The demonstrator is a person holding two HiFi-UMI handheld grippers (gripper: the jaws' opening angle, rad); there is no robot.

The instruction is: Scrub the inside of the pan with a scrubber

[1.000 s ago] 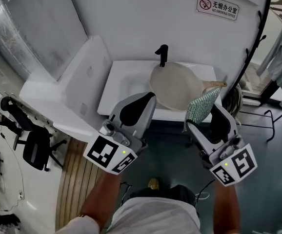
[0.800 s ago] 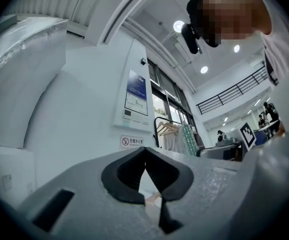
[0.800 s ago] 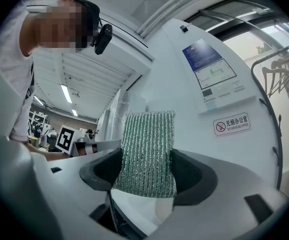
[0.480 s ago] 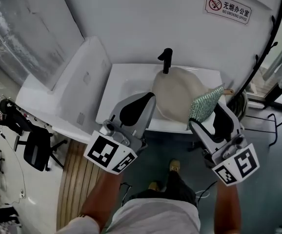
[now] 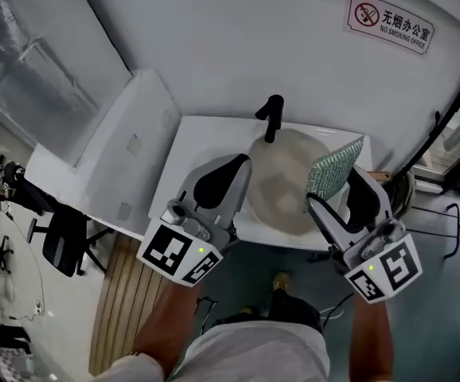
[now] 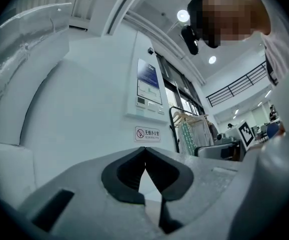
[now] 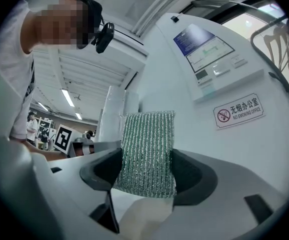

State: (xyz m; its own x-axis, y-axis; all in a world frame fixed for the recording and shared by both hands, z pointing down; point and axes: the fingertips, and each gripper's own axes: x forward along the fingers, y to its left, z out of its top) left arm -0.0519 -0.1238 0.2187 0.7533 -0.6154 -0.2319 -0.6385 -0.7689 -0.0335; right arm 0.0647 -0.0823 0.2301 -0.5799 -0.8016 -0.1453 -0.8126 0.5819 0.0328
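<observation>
A beige round pan (image 5: 282,183) lies in the white sink (image 5: 189,153), below the black tap (image 5: 271,116). My right gripper (image 5: 335,183) is shut on a green, glittery scrubber (image 5: 333,168) that stands upright over the pan's right edge. In the right gripper view the scrubber (image 7: 148,154) fills the gap between the dark pads. My left gripper (image 5: 228,183) hangs over the sink's front edge, left of the pan, shut with nothing in it. In the left gripper view its jaw tips (image 6: 145,149) meet and point up at the wall.
A white counter (image 5: 103,173) runs left of the sink. A no-smoking sign (image 5: 390,24) hangs on the wall behind. A black coat rack (image 5: 445,126) stands at the right. An office chair (image 5: 59,241) is on the floor at the left.
The view has moved nearer to the sink. The right gripper has carried the scrubber up and forward, from beside the pan's handle to over its right edge. The left gripper holds its place.
</observation>
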